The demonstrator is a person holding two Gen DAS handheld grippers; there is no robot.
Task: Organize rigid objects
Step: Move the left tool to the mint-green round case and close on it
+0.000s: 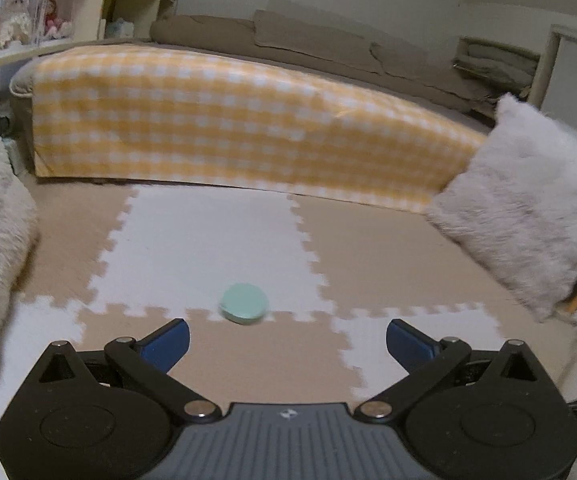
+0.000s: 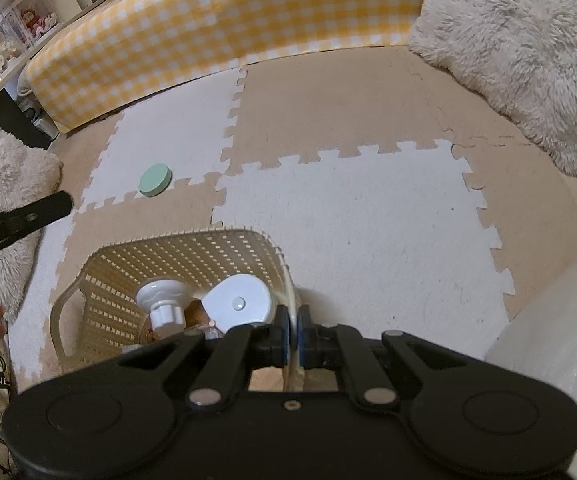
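— What's nearest?

— The right gripper [image 2: 293, 338], pads clamped on the rim of the basket [image 2: 168, 246]. In the basket lie a white disc [image 2: 240, 302] and a white knobbed piece [image 2: 163, 298].

— And the left gripper [image 1: 287, 340]?

— Jaws spread wide, nothing between them, above the foam mat [image 1: 208, 236].

— Where's the green puck [image 1: 244, 303]?

— Flat on the mat just ahead of the left fingers, on a white tile by the seam, apart from the basket.

— Farther off?

— A fluffy cushion [image 1: 528, 208] at right, then the yellow checked bed [image 1: 228, 120].
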